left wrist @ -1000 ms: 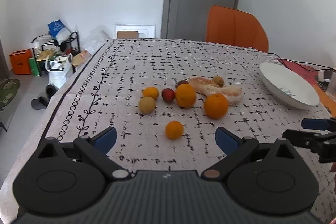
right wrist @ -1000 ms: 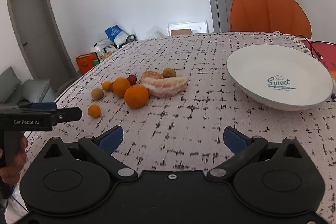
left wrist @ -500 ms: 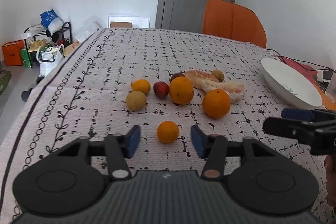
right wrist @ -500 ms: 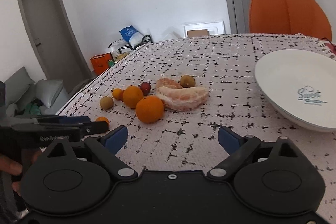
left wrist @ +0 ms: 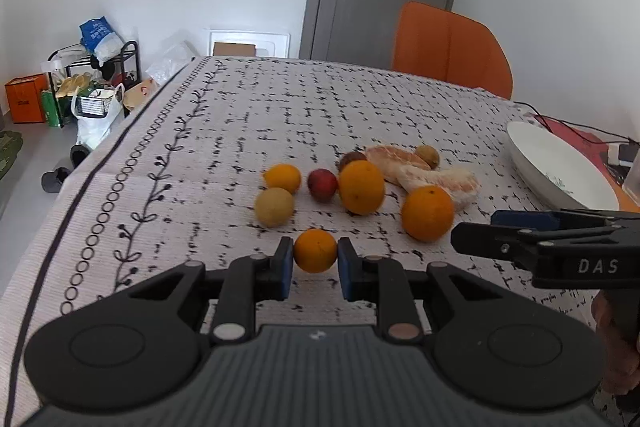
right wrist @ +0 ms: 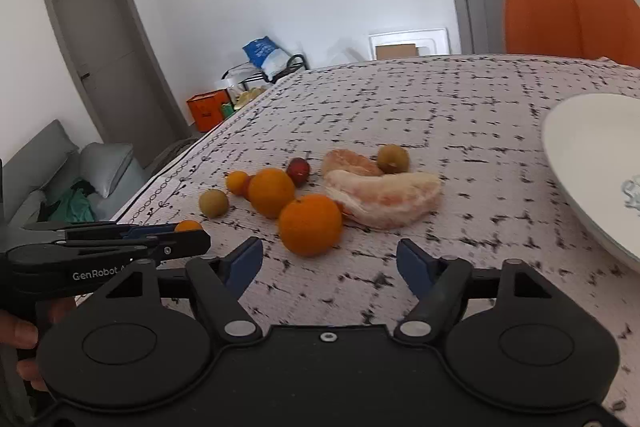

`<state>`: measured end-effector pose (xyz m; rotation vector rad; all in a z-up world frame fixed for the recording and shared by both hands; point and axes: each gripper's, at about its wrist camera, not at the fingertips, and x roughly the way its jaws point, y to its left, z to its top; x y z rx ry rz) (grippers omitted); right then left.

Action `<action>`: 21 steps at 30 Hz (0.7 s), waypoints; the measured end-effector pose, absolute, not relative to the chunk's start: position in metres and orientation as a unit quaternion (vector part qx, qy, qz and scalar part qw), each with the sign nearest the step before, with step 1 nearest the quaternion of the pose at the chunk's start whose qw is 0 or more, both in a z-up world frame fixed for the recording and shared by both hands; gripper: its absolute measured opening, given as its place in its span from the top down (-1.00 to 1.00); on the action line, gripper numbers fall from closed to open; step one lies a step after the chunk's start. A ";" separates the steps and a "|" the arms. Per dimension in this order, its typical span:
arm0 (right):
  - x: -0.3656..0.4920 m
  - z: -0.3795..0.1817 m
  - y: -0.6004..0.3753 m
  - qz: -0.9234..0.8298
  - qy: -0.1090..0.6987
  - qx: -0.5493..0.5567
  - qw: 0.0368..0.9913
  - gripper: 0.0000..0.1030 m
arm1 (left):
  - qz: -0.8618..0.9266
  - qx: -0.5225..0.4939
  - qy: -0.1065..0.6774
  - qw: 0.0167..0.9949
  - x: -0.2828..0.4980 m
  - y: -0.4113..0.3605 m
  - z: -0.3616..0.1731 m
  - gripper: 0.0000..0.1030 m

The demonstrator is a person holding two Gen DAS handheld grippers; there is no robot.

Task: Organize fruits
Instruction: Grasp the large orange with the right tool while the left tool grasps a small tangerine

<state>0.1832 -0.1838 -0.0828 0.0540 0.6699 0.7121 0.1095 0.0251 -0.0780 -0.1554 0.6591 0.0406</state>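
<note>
Left wrist view: my left gripper (left wrist: 315, 263) clamps the small orange (left wrist: 315, 250). My right gripper (right wrist: 329, 262) is closing, nothing between its jaws. Next I should lift the orange to the white plate (left wrist: 560, 163).

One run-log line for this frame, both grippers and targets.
left gripper: shut on small orange | right gripper: jaws closing, nothing between, nearest large orange | white bowl: no fruit seen inside

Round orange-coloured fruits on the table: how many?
4: small one between the left gripper pads, two large mid-cluster, one small far left. None seem hidden.
</note>
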 end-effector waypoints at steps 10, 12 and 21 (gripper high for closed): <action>0.193 -0.085 -0.162 0.340 0.324 0.013 0.883 -0.36 | 0.023 -0.083 0.314 0.946 0.108 0.034 -0.074 0.57; 0.195 -0.088 -0.160 0.333 0.327 0.008 0.884 0.13 | 0.022 -0.083 0.314 0.946 0.108 0.034 -0.073 0.57; 0.186 -0.083 -0.187 0.336 0.317 0.041 0.886 0.32 | 0.002 -0.075 0.306 0.949 0.109 0.019 -0.067 0.58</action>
